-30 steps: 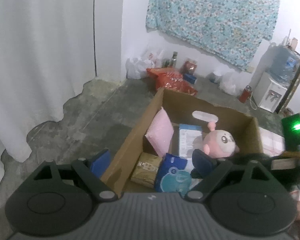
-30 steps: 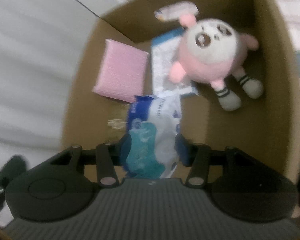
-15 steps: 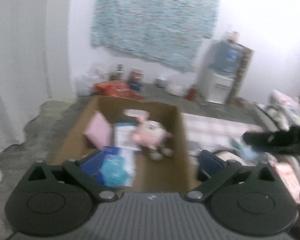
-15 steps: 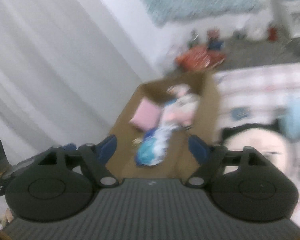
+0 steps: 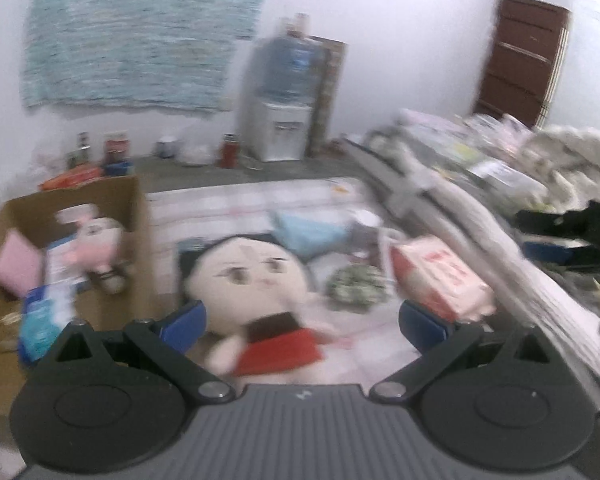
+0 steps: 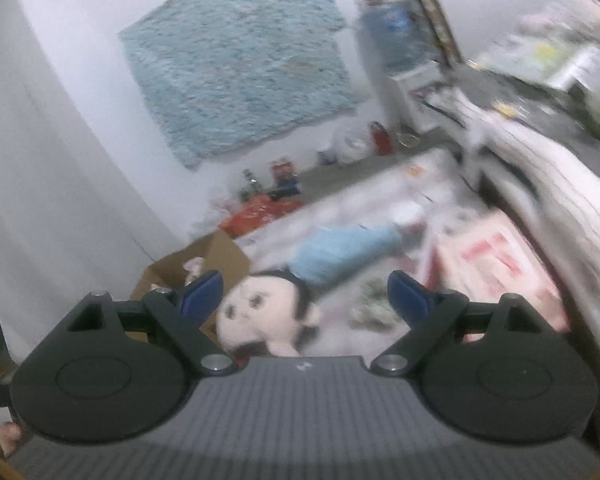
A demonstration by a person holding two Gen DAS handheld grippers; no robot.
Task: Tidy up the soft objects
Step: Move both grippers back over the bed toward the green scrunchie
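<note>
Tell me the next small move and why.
Probably lower the open left tool onto the black-haired, red-dressed plush doll. It lies on the mat beside the brown cardboard box, right between the spread jaws, not yet packed.

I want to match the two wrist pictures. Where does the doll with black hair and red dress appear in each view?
Left wrist view: the doll lies at lower centre on the mat, right of the cardboard box.
Right wrist view: only the head of the doll shows, lower centre, just above the gripper body.
Shared landmark: the light blue cushion behind the doll's head.
</note>
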